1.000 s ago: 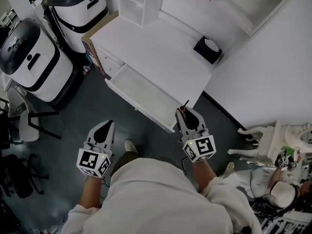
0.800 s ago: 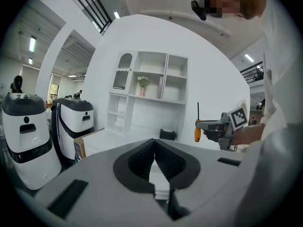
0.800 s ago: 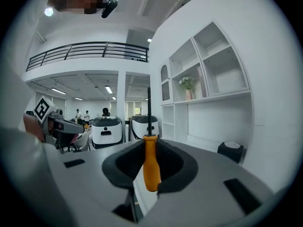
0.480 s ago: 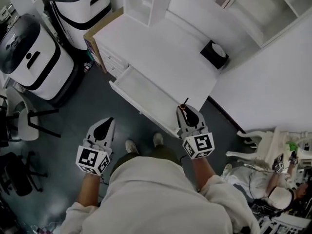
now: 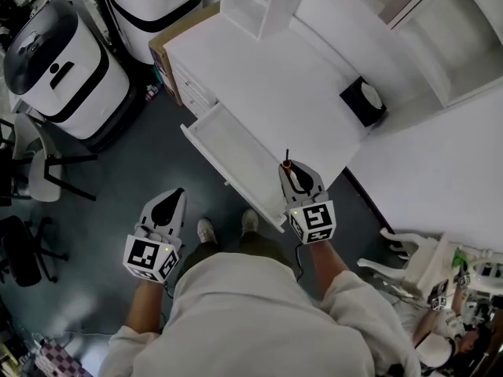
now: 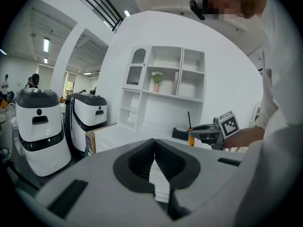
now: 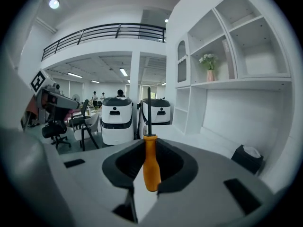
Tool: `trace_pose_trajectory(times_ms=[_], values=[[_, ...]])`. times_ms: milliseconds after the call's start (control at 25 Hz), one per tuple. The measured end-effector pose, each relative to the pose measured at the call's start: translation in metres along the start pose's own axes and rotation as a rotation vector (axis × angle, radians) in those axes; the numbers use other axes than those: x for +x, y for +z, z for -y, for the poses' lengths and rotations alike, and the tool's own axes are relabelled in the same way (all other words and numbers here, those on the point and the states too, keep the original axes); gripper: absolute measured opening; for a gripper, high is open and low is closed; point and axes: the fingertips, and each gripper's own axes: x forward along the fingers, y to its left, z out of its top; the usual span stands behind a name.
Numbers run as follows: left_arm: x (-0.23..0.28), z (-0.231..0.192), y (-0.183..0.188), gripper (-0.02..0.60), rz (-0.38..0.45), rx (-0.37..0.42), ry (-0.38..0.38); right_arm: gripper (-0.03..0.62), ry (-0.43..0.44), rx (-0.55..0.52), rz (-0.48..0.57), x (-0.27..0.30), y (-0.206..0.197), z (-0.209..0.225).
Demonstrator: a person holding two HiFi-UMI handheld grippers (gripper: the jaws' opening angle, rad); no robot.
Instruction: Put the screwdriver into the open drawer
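Clamping the orange-handled screwdriver (image 7: 151, 162) upright between its jaws, the right gripper (image 5: 294, 171) hovers at the open drawer's (image 5: 224, 151) right end, while the left gripper (image 5: 167, 204) hangs aside, jaws together, empty.

Wearer: cream long-sleeved top (image 5: 259, 320), olive trousers (image 5: 236, 247), pale shoes (image 5: 206, 230); the left claw (image 5: 173, 196) and right claw (image 5: 290, 171) are matching grey plastic shells with black ribbed pads (image 6: 139, 161), each backed by a white cube (image 5: 149, 259) printed with black square markers.
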Motion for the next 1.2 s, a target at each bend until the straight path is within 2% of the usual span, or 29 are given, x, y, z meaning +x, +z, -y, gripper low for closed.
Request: trace_pose_trajectory(times_ms=[280, 560, 920, 1200], values=[[0.012, -0.001, -0.008, 0.005, -0.024, -0.020, 0.032, 0.074, 0.092, -0.089, -0.124, 0.049, -0.029, -0.004], [0.021, -0.006, -0.008, 0.005, -0.032, -0.029, 0.052, 0.074, 0.162, -0.116, -0.289, 0.095, -0.079, -0.013], [0.027, -0.017, -0.015, 0.005, -0.051, -0.031, 0.066, 0.074, 0.206, -0.190, -0.443, 0.147, -0.141, -0.021], [0.030, -0.026, -0.020, 0.005, -0.074, -0.027, 0.084, 0.074, 0.230, -0.209, -0.556, 0.179, -0.194, -0.023]])
